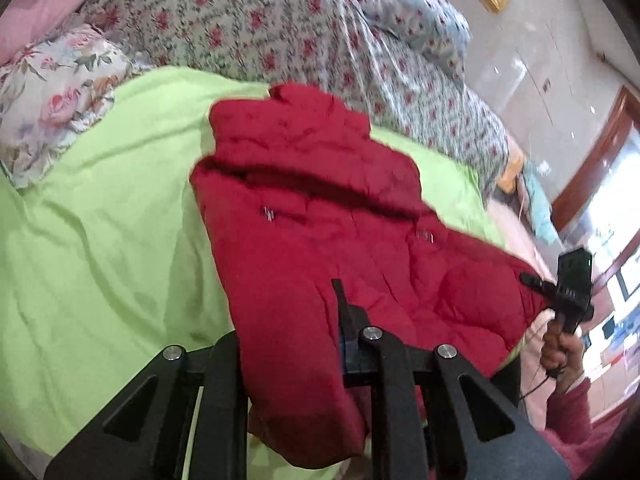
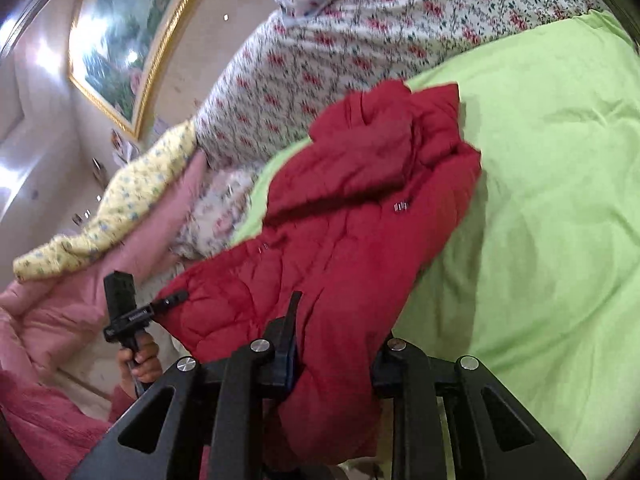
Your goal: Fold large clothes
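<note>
Both grippers pinch quilted jacket [image 1: 320, 220] (puffy).

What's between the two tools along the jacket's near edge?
Only red jacket. Its quilted hem spans from the left tool to the right tool, both shut on it, seen in the left wrist view.

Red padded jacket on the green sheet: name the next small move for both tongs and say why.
Probably carry the near hem up and forward toward the collar, folding the red padded jacket in half. Both the left tongs and the right tongs are shut on its near edge at opposite corners, while the far half lies on the green sheet, so a crosswise fold looks ready.
</note>
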Available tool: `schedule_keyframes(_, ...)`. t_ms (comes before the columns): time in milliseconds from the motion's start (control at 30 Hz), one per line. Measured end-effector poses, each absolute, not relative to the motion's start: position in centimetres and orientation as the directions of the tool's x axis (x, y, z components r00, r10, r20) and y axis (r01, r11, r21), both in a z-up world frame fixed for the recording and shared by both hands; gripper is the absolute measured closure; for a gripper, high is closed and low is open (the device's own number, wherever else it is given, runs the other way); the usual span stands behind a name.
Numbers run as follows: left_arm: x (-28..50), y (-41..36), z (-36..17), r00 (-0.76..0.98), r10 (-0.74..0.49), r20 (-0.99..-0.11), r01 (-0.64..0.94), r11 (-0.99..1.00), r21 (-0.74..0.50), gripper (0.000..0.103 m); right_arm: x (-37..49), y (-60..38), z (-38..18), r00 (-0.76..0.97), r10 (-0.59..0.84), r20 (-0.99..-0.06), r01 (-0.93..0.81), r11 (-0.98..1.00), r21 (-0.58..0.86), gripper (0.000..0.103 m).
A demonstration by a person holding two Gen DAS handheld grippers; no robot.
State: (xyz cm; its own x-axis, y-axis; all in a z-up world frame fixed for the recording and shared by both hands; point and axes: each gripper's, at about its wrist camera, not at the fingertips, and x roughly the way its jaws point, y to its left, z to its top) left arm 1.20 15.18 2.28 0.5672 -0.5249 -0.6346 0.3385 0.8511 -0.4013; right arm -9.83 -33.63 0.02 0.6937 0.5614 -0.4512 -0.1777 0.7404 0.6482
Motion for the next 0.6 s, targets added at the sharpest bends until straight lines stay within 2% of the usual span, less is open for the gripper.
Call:
schedule_keyframes(167,3.8,15.4,3.1,0.617,-0.512,-0.598,0.297,0.855,-0.426,0.087,-7.7,-34.5,1.6,0.752,0.526,-0.397,-0.179,0.743,0.645,0.081)
schedule_keyframes(367,6.0,15.0,3.8,0.659,-0.482,-0.578,0.263,0.867,-0.423,0.087,-5.2,-34.1,3.6,0.809,0.416,-0.415,-0.149,0.828,0.54,0.081)
schedule_keyframes(600,9.3,14.5,4.5,0.692,-0.446,-0.568,0.216,0.879,-0.426,0.087,-1.4,-34.5,4.4,0.846,0.348,-0.404,-0.098,0.846,0.524,0.081)
